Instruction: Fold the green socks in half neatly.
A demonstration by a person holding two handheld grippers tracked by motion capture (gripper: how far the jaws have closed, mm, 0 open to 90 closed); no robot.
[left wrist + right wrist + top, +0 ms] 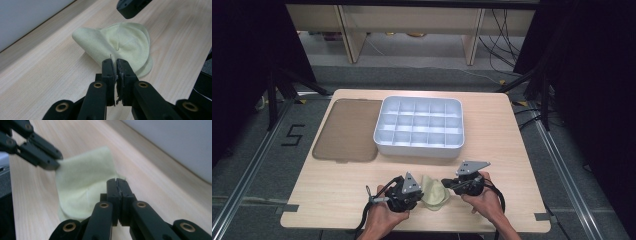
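Observation:
A pale yellow-green cloth (pixel 435 196) lies bunched near the table's front edge, between my two grippers. My left gripper (pixel 422 192) is shut on one edge of the cloth (pixel 125 42), which rises in a fold toward its closed jaws (pixel 116 65). In the right gripper view the left gripper (pixel 57 161) holds up a corner of the cloth (pixel 82 182) so that part stands like a sheet. My right gripper (pixel 447 185) is shut (pixel 117 182) with nothing seen between its jaws. Its tip (pixel 130 8) hangs just beyond the cloth, apart from it.
A white tray (pixel 419 148) with several empty compartments stands mid-table beyond the grippers. A flat brown translucent lid (pixel 347 130) lies to its left. Bare wood (pixel 332 185) stretches to the front left. The table's front edge is close under the hands.

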